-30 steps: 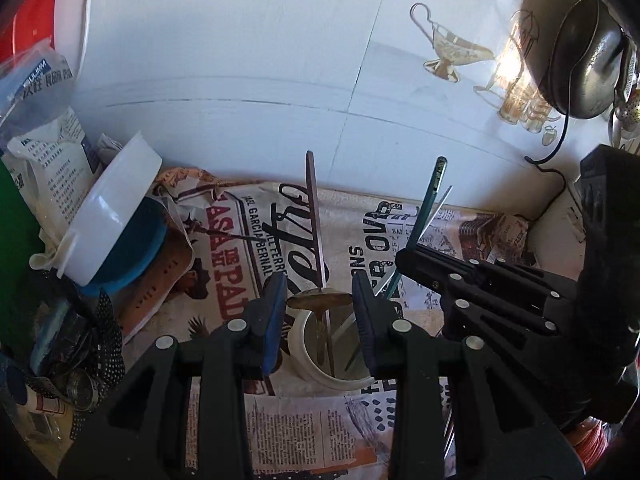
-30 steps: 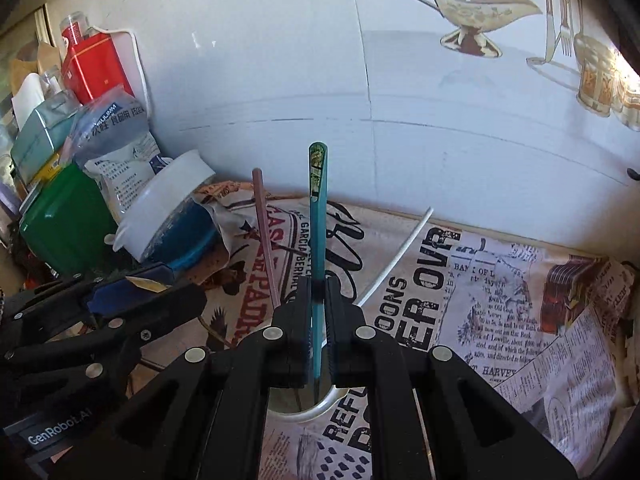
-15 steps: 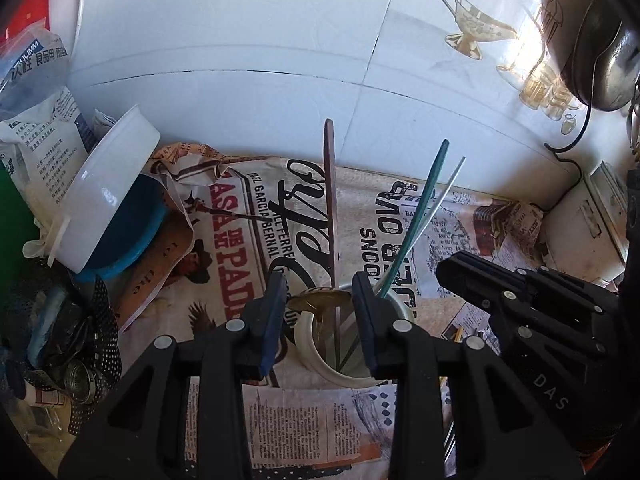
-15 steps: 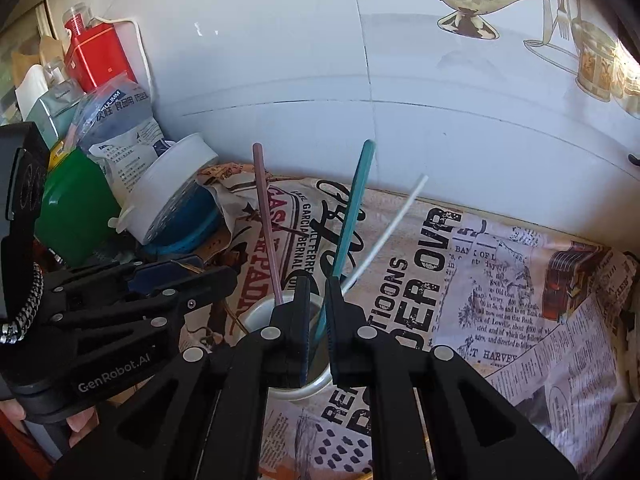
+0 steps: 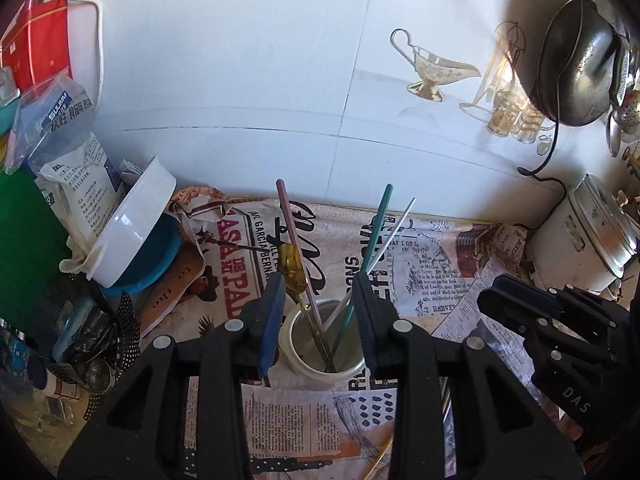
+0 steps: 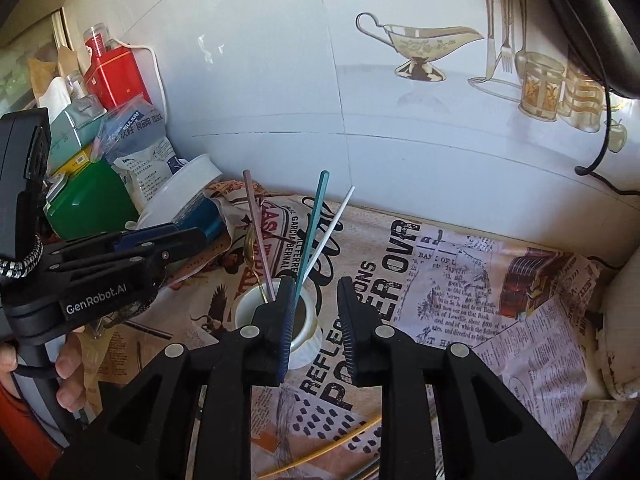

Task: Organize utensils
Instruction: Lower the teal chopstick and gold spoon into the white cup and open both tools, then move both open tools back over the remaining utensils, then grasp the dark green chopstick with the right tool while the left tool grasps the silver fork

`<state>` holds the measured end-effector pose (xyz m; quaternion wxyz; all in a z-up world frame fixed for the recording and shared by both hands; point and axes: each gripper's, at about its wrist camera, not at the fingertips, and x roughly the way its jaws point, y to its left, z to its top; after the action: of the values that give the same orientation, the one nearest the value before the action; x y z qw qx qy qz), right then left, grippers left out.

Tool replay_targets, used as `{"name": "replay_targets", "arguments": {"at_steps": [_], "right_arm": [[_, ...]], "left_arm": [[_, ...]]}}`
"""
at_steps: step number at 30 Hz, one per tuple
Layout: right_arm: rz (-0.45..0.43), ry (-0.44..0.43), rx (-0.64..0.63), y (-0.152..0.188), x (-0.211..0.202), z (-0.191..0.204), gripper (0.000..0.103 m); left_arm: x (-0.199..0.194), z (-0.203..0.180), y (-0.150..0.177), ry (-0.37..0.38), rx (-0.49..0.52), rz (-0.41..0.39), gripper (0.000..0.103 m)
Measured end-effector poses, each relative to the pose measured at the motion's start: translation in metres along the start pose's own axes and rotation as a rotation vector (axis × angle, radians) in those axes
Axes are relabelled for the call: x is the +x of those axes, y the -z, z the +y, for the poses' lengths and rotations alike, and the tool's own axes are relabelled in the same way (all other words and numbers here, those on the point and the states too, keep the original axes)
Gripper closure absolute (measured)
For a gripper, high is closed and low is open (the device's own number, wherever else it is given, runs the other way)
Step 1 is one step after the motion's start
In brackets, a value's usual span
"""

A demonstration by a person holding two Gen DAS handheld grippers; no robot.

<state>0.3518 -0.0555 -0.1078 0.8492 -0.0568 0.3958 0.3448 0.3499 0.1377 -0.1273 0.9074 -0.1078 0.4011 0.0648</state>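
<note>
A second ago the right claw [image 6: 314, 322] was clamped on the teal chopstick [image 6: 312, 236], holding it upright over the white cup [image 6: 306, 344]. Now that chopstick stands free in the cup, leaning toward 1 o'clock, and the right claw's jaws are opening with nothing between them; the claw has drawn back and sits just at the cup's 4 o'clock side. The left claw [image 5: 318, 322] keeps the same partly open gap as before, holding nothing, with the cup [image 5: 298, 360] seen between its blue-padded fingers [image 5: 272, 320]; it has lifted a little, so more of the newspaper-covered worktop [image 5: 440, 264] shows.

The cup is a small, white, ribbed pot standing near the middle of the worktop. In it stand a pink chopstick [image 5: 294, 240] leaning toward 11 o'clock, the teal one [image 5: 374, 236], a thin white stick [image 5: 394, 226] beside the teal one, and a gold spoon [image 5: 292, 268] whose bowl rises above the rim at 10 o'clock. A yellow stick [image 6: 328, 450] lies loose on the paper at 6 o'clock. A person's hand [image 6: 68, 372] grips the left tool's handle at the 8 o'clock edge of the right view.
</note>
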Motion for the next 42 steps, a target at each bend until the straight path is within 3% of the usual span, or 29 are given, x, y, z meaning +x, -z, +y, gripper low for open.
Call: {"name": "replay_targets", "arguments": {"at_steps": [9,17,28,37,42], "right_arm": [[-0.039,0.059,0.037,0.023,-0.051,-0.043,0.082],[0.008,0.142,0.099,0.065,-0.07,-0.097,0.08],[0.199,0.165,0.208,0.133,-0.045,-0.148,0.08],[0.412,0.117,0.263,0.199,0.005,-0.151,0.08],[0.452,0.094,0.264,0.212,0.014,-0.146,0.08]], "left_arm": [[-0.017,-0.056,0.018,0.014,0.061,-0.02,0.064],[0.008,-0.117,0.052,0.056,0.134,0.058,0.063],[0.055,-0.178,0.101,0.091,0.225,0.215,0.063],[0.085,-0.183,0.137,0.081,0.235,0.326,0.063],[0.095,-0.178,0.15,0.074,0.222,0.369,0.063]]}}
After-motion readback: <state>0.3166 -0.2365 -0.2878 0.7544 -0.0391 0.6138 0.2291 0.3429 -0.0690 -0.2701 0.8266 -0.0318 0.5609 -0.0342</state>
